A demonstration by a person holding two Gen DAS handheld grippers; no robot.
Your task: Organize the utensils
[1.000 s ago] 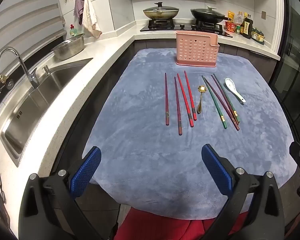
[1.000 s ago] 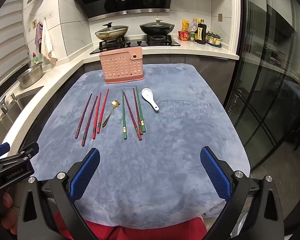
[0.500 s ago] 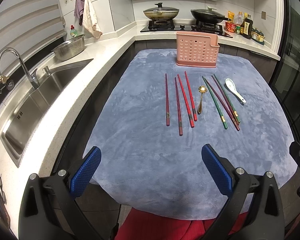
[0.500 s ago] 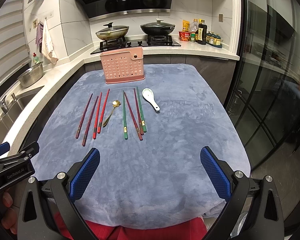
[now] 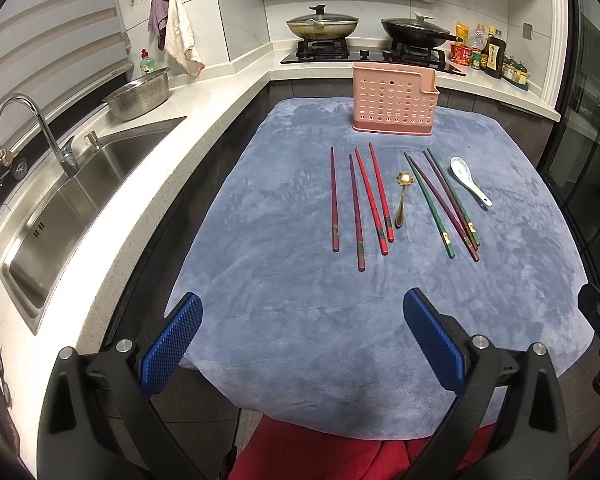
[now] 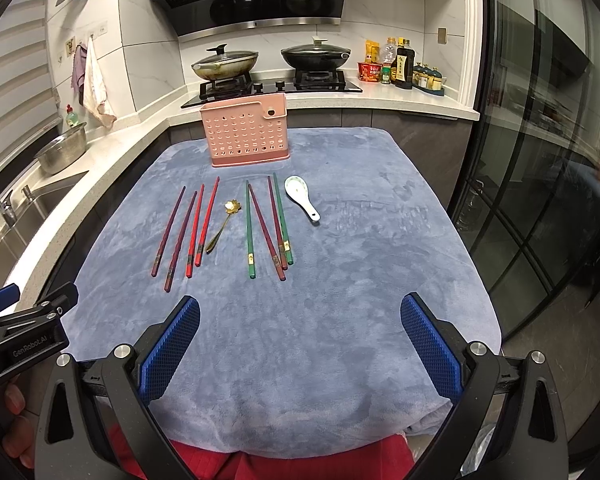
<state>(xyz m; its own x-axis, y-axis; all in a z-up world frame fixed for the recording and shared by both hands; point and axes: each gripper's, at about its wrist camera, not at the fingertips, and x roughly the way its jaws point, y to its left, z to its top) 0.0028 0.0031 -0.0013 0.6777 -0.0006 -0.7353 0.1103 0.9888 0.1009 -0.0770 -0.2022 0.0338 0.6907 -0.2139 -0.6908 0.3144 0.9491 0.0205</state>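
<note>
A pink perforated utensil holder stands upright at the far end of a blue-grey cloth. Before it lie several red and maroon chopsticks, a gold flower-headed spoon, several green and maroon chopsticks, and a white ceramic spoon. My left gripper hangs open over the cloth's near edge, holding nothing. My right gripper is open too, equally far back from the utensils.
A steel sink with a tap and a metal bowl lies left along the white counter. Two lidded pans sit on the hob behind the holder. Bottles stand back right. A glass door borders the right.
Both grippers have edged slightly forward and the views shifted a little. The utensils and the holder have not moved.
</note>
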